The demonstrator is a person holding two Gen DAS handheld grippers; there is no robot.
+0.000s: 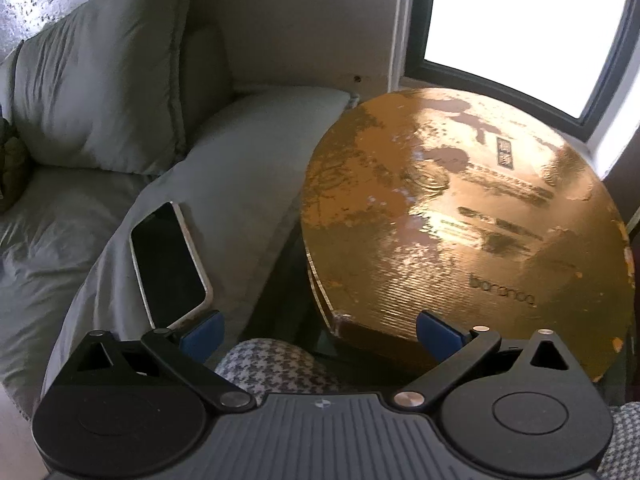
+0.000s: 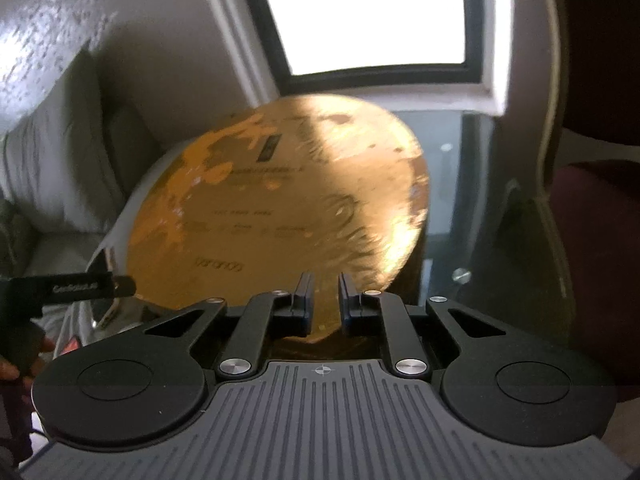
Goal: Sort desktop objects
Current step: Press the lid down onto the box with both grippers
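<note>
A round golden board with printed text lies on a glass table, with thin layers showing at its near left edge. It also fills the middle of the right wrist view as the golden board. A dark-screened phone rests on the grey sofa arm, left of the board. My left gripper is open, its blue pads wide apart, one by the phone's near corner and one over the board's near rim. My right gripper is shut above the board's near edge, with only a narrow slit between its fingers and nothing in it.
A grey sofa with cushions fills the left. The glass table extends right of the board, beside a dark red chair. A bright window is behind. Houndstooth fabric lies under my left gripper. A hand shows at far left.
</note>
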